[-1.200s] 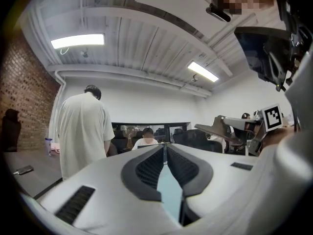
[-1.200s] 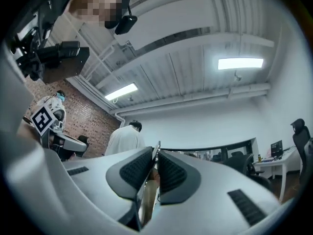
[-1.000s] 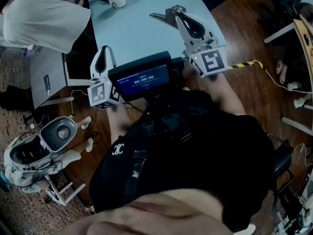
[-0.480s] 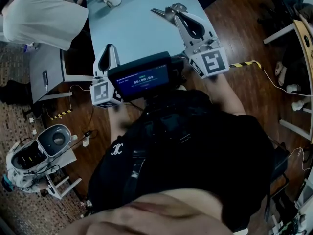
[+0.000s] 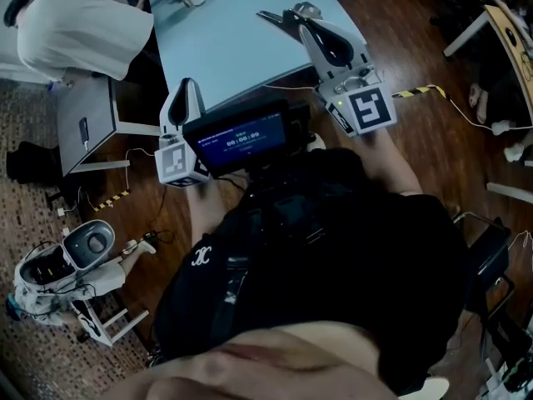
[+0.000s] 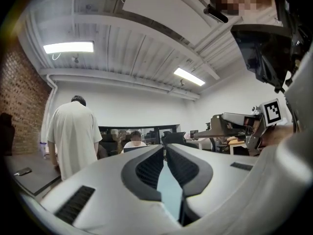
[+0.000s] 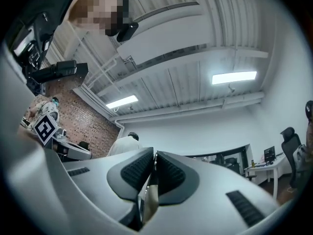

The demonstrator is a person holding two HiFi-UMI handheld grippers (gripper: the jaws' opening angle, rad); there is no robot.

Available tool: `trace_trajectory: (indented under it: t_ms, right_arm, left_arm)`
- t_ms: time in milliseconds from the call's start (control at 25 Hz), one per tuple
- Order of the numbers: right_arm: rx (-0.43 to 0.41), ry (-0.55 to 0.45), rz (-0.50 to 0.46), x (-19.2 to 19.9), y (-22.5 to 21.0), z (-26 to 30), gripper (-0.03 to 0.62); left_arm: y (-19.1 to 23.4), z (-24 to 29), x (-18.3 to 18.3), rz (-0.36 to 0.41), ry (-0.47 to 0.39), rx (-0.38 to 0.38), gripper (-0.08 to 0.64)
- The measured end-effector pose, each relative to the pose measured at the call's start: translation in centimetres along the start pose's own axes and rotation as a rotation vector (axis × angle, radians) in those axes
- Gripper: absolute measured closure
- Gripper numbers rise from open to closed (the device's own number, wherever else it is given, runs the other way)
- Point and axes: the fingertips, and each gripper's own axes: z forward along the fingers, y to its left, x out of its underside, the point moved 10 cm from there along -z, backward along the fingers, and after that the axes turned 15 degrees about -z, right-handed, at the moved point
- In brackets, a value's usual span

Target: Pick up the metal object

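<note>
Both grippers are held up in front of the person's chest, just beyond a dark screen [image 5: 241, 132] mounted there. Left gripper [image 6: 165, 151] is clenched on nothing: its ribbed pads meet at the tips with no object between them. Right gripper [image 7: 154, 155] is also clamped, but on the metal object [image 5: 281, 19]. In its own view a thin bright strip stands edge-on in the slit between the pads.

From the head view, the piece sticks out past the jaw tips as a flat grey plate with pointed ends. It is in the air over the near corner of the pale blue table [image 5: 216, 48] and touches nothing else. So it is already lifted and in hand, as the task asks.

Judging by its look, the piece is stiff sheet metal, thin, not heavy, and smooth enough to slide. The pads press on its two broad faces, which seems the right way to hold it. Much of it overhangs the tips, though, so it could pivot if swung, and a grip nearer its middle would hold steadier.

Beyond the table, a person in a white shirt [image 5: 75, 23] bends over its far side.
</note>
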Motion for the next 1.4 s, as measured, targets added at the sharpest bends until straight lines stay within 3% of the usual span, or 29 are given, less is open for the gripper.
trace_trajectory:
  t_ms: [240,480,960,1400]
  right_arm:
    - [-0.027,-0.053,0.043,6.7,2.1,2.3,0.569]
    - [-0.028,0.011,0.067,9.5,2.4,4.4,0.569]
    - [-0.03,0.023,0.077,5.0,1.3,6.6,0.571]
    - [-0.037,0.02,0.082,4.2,-0.2,6.9,0.572]
  left_arm:
    - [3.9,2.4,4.5,0.024,-0.05,-0.036,0.525]
    - [6.2,4.6,5.7,-0.018,0.019,-0.046,0.525]
    - [6.3,4.0,0.7,-0.03,0.008,-0.052,0.525]
    - [4.9,4.4,0.2,-0.029,0.011,-0.049,0.525]
